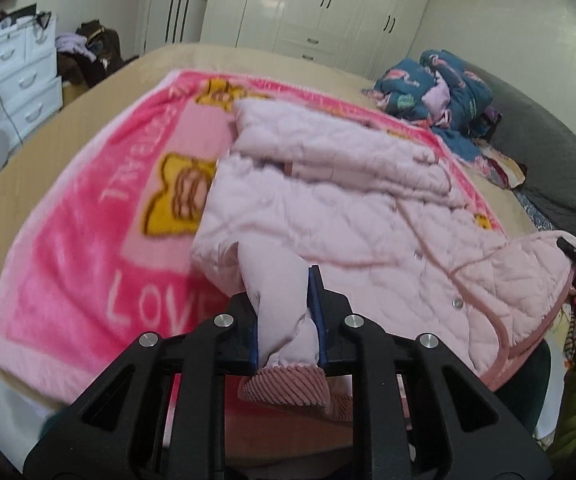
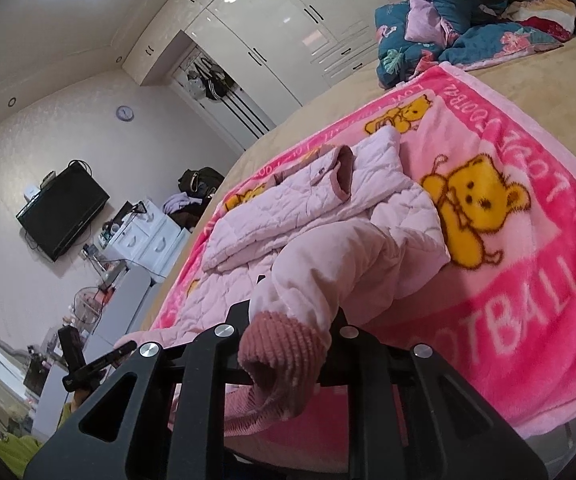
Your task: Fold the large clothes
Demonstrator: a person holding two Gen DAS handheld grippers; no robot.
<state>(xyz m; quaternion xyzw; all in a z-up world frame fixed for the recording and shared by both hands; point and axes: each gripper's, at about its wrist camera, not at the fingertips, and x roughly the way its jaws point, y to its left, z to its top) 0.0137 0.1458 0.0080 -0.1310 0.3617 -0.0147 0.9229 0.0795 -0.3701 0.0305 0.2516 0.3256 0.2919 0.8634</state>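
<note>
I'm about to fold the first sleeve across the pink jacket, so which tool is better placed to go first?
Probably left. The left tool clamps its sleeve just above the cuff, beside the jacket's flat quilted body. The right tool's sleeve bunches more.

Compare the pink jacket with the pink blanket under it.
The jacket is pale pink and quilted; the blanket is bright pink plush with yellow bears and white lettering. The jacket is bunched and partly folded; the blanket lies spread flat. The jacket's sleeve ends are clamped in the left gripper and right gripper; the blanket is not gripped. Both lie on the bed.
</note>
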